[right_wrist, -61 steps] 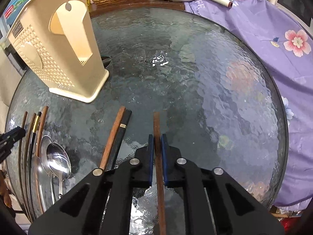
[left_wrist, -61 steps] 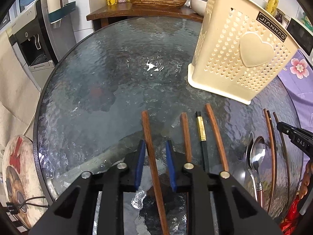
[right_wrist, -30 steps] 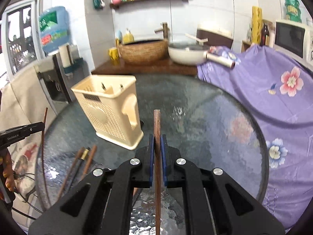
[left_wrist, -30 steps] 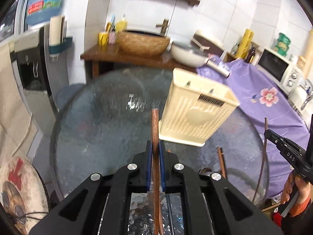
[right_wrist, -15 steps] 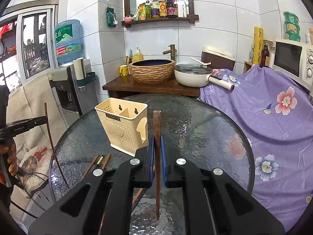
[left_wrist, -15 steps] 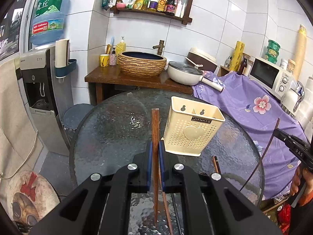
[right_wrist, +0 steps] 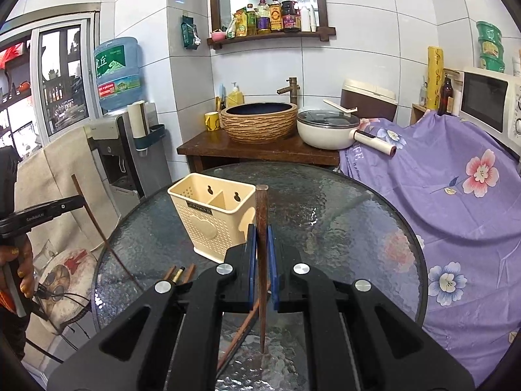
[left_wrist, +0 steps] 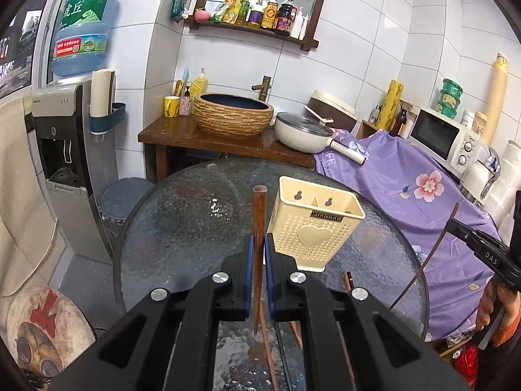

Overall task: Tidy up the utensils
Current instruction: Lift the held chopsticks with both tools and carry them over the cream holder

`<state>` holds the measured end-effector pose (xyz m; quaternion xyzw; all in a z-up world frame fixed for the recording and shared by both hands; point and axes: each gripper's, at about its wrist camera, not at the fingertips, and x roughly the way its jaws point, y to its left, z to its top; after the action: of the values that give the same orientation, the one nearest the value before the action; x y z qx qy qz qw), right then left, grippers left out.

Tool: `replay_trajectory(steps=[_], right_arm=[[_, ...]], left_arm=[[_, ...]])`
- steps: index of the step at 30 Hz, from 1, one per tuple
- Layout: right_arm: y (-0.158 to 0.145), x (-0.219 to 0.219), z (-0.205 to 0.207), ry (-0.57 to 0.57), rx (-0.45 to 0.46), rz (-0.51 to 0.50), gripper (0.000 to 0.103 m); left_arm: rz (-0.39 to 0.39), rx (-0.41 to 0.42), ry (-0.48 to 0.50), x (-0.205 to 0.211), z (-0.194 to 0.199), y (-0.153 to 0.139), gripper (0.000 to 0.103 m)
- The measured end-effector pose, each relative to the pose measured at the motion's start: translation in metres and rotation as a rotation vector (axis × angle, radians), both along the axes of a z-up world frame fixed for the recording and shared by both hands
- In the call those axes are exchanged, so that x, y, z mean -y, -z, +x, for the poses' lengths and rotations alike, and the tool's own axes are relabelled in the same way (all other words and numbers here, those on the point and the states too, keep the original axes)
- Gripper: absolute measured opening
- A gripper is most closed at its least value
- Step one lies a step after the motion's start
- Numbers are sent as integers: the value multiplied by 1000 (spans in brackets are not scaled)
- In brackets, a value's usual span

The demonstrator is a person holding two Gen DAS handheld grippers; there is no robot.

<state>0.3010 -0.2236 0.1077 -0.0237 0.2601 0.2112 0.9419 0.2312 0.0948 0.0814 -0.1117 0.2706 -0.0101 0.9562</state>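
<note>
In the left wrist view, the left gripper (left_wrist: pixel 259 254) has its fingers clamped on a brown chopstick (left_wrist: pixel 259 215), whose long axis runs straight ahead along the fingers, blunt end far and narrow tip near. The cream utensil holder (left_wrist: pixel 314 228) stands upright on the glass counter (left_wrist: pixel 182 228) just ahead and slightly to the right of that blunt end, its two open compartments facing up. More chopsticks (left_wrist: pixel 347 280) lie on the counter near the holder's base, close to the fingers. At the right edge, the right gripper (left_wrist: pixel 456 224) shows side-on, pinching a thin dark stick that slants down toward the counter. In the right wrist view, the right gripper (right_wrist: pixel 261 255) likewise has its fingers pressed tight on a second brown chopstick (right_wrist: pixel 261 215), aligned with the fingers and pointing far. Here the holder (right_wrist: pixel 211 218) sits ahead and to the left, its near right corner almost beside the chopstick. Loose chopsticks (right_wrist: pixel 180 272) rest on the counter (right_wrist: pixel 342 228) left of the fingers. The left gripper (right_wrist: pixel 79 200) appears at the far left, gripping its stick. Judging from both views, each chopstick still lies roughly level while the holder opens upward, so the coming move turns on tipping a stick upright over a compartment; neither hand looks clearly closer, though I cannot tell for sure.
</note>
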Motion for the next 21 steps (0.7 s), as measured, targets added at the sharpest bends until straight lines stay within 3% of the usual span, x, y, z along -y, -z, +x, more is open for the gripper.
replay_trajectory(steps=[6, 16, 21], right_arm=[[-25, -18, 12, -45, -8, 41, 8], [-122, -42, 46, -43, 99, 183, 8], [-150, -65, 64, -10, 165, 175, 8]], left_arm=[[-2, 31, 31, 10, 15, -33, 7], [-80, 115, 80, 22, 63, -115, 5], [-68, 165, 55, 32, 92, -151, 5]])
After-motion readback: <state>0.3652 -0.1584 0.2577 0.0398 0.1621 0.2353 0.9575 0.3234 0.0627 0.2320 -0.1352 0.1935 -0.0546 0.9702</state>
